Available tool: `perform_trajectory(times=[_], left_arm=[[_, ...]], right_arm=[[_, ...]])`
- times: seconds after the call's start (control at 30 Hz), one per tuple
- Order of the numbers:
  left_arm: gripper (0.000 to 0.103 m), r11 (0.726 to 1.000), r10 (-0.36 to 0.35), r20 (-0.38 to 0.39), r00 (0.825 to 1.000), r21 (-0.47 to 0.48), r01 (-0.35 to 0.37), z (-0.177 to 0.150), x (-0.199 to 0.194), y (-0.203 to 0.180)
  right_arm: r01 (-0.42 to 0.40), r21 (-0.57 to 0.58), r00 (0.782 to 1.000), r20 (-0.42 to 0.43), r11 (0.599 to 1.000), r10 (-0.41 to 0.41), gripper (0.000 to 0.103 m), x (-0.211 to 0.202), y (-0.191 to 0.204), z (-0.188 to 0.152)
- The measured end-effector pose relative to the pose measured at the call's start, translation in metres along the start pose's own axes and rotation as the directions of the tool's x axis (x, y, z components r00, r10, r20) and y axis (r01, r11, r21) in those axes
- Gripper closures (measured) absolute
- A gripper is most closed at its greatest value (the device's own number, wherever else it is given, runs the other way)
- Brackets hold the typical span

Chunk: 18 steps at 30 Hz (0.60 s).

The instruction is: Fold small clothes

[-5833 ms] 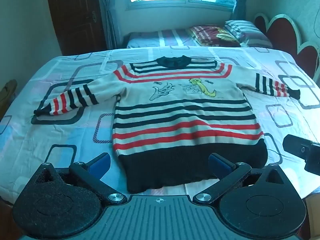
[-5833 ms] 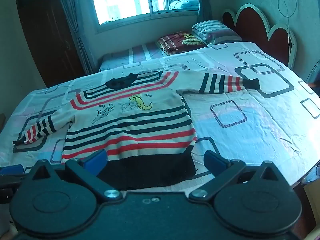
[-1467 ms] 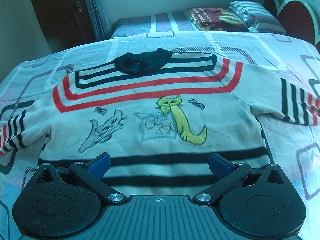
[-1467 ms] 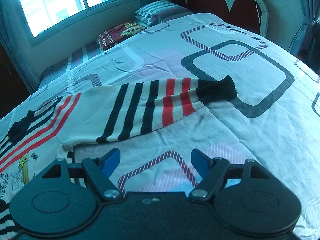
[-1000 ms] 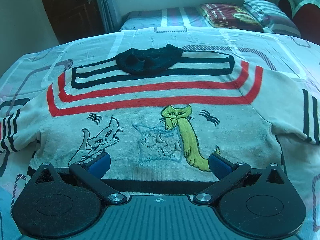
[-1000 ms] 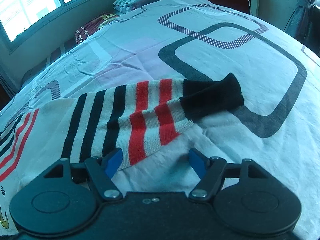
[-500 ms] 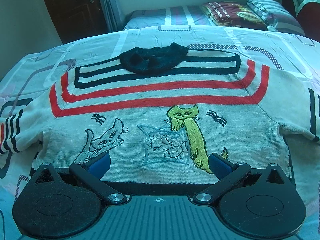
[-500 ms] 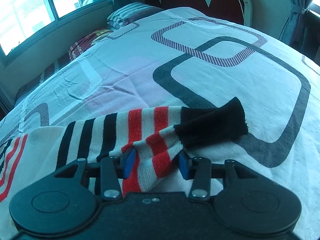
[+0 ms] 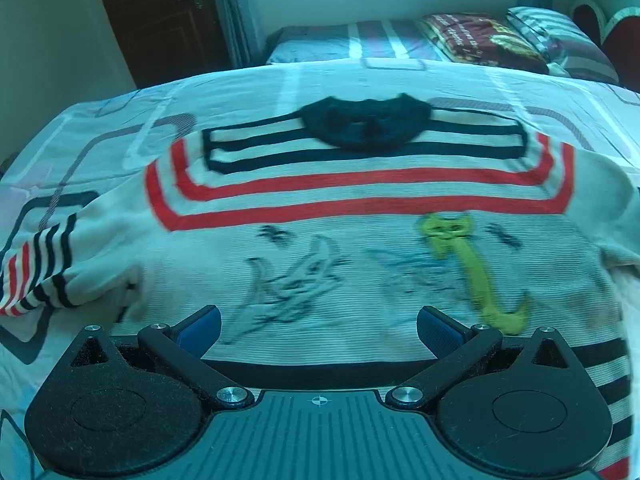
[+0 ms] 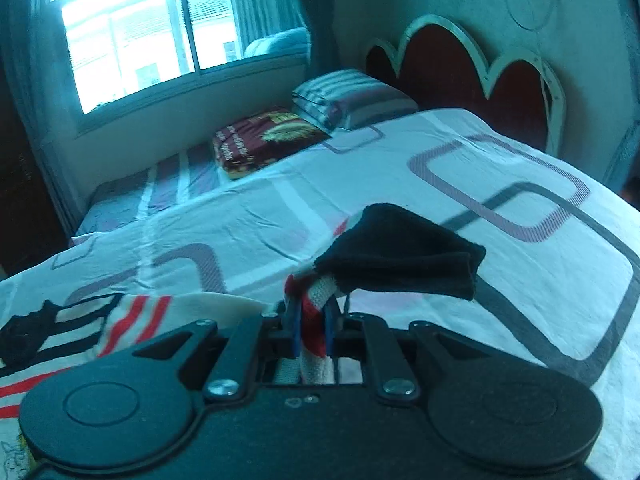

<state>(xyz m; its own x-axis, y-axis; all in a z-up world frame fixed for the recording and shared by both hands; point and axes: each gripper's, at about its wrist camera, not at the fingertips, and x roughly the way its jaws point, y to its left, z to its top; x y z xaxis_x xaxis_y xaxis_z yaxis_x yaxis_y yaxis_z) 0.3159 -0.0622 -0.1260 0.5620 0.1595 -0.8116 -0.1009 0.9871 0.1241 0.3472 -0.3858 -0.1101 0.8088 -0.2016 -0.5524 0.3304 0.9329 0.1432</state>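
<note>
A: Where's the sweater [image 9: 360,240]?

B: Flat on the bed [image 9: 360,80], front up, black collar [image 9: 366,124] toward the far edge. Our left hand-held gripper [image 9: 319,326] hangs over the chest, blue pads apart, nothing between them.

A: And our right?

B: Our right hand-held gripper [image 10: 311,326] is clamped together on the striped sleeve [image 10: 314,320]. The black cuff [image 10: 400,258] sticks out past the pads, lifted clear of the sheet.

A: Open room?

B: Right wrist view shows plenty of bare patterned sheet [image 10: 520,260] ahead and to the right of the cuff, up to the scalloped headboard [image 10: 460,64]. On the far side, a second mattress under the window [image 10: 140,40] carries a maroon folded blanket [image 10: 268,140] and a striped pillow [image 10: 348,96].

A: What does the left view add?

B: The whole chest: red and dark stripes, the yellow cat [image 9: 472,268], blurred grey drawings beside it. Also the other sleeve [image 9: 44,272], bunched at the left edge, which the right view misses. A dark wooden door [image 9: 160,16] stands beyond the bed's left corner.

A: Sweater's right edge?

B: Runs out of frame there; we can't tell.
</note>
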Motion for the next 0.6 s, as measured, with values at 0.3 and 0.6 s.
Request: perform_trajectory(times=[0.3, 0.6], left_arm=[[0.000, 0.995, 0.028, 0.026, 0.999, -0.094, -0.026, 0.001, 0.014, 0.108], [0.000, 0.988, 0.007, 0.018, 1.000, -0.156, -0.005, 0.005, 0.039, 0.181]], right_arm=[[-0.326, -0.191, 0.945, -0.071, 0.926, 0.318, 0.092, -0.018, 0.208, -0.030], [-0.547, -0.263, 0.818, -0.372, 0.795, 0.440, 0.071, -0.002, 0.323, -0.116]])
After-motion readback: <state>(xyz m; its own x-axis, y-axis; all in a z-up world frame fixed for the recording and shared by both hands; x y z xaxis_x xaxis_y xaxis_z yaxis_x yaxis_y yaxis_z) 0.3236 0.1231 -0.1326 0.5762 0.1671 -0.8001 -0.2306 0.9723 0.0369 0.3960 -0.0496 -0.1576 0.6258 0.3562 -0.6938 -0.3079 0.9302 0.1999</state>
